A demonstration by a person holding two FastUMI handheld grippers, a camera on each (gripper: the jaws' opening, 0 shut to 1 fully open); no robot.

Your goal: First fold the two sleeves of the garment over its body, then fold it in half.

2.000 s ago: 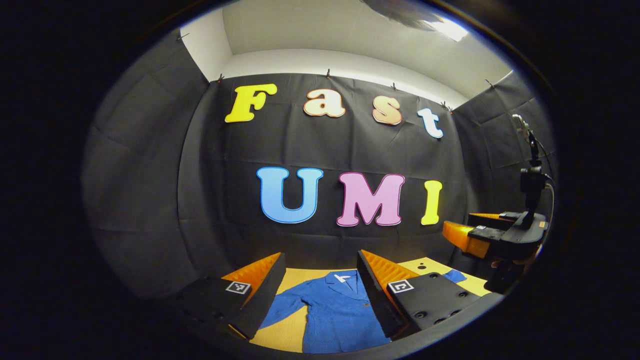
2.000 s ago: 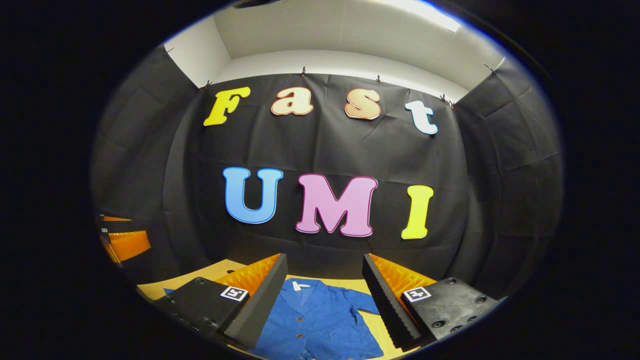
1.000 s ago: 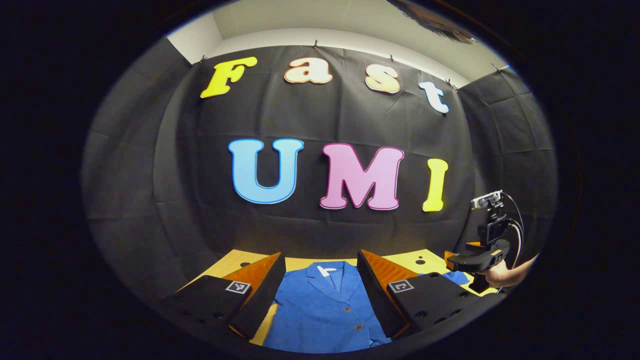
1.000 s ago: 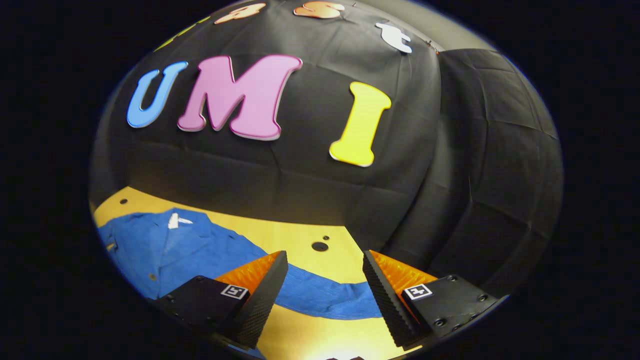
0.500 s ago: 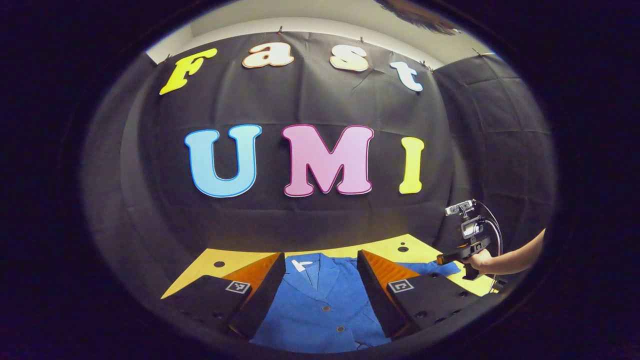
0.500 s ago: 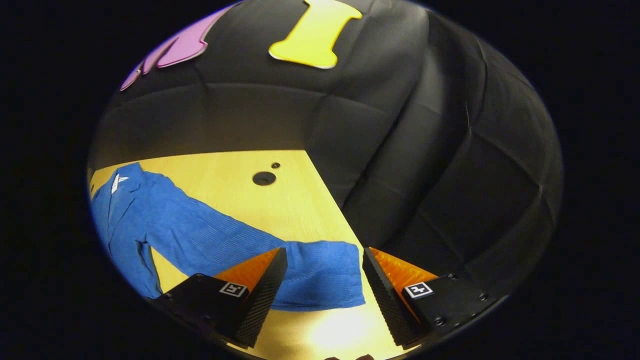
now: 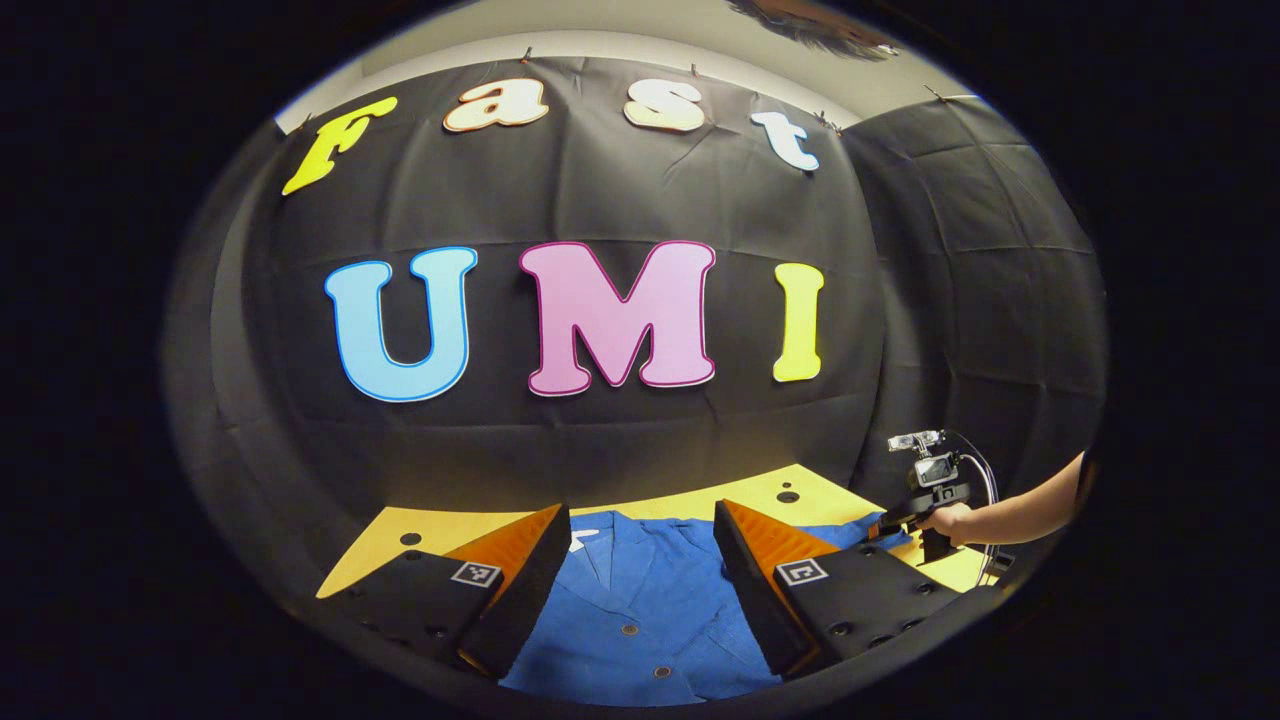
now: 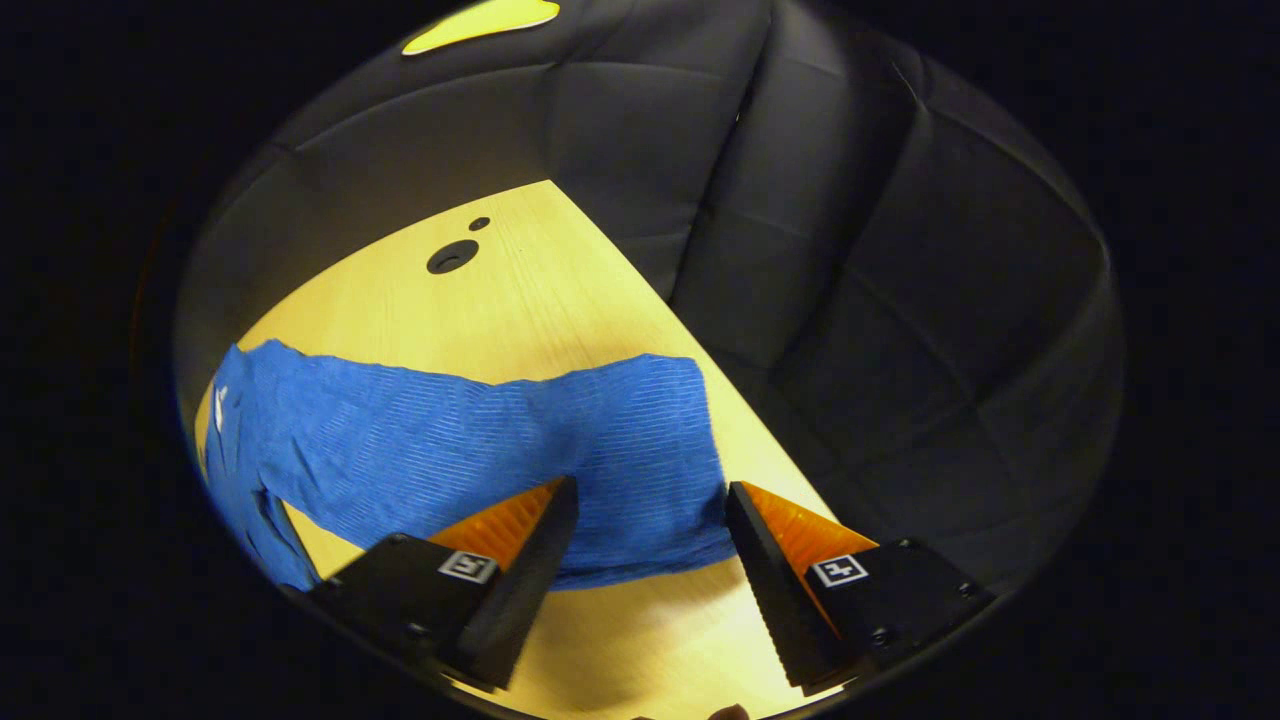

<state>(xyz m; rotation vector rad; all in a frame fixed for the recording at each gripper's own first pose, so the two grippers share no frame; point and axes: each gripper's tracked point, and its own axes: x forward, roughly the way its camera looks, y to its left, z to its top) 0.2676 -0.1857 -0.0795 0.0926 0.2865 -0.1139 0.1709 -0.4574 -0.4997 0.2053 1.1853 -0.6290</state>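
Note:
A blue buttoned shirt (image 7: 640,600) lies flat on the yellow table (image 7: 420,525), collar toward the back wall. My left gripper (image 7: 640,520) hovers open above the shirt's chest, nothing between its fingers. In the right gripper view, one blue sleeve (image 8: 480,440) stretches across the table toward its right edge. My right gripper (image 8: 650,490) is open low over the sleeve's cuff end, its fingers on either side of the cuff without gripping it. In the left gripper view, the right gripper (image 7: 925,500) shows far right, held by a hand (image 7: 945,520).
The table (image 8: 520,290) has two dark round holes (image 8: 452,256) near the back. Its right edge runs diagonally against the black cloth wall (image 8: 850,300). Bare tabletop lies in front of the sleeve.
My right gripper has swung right and tipped down from facing the wall to hovering over the sleeve cuff. My left gripper has moved slightly in over the shirt's chest.

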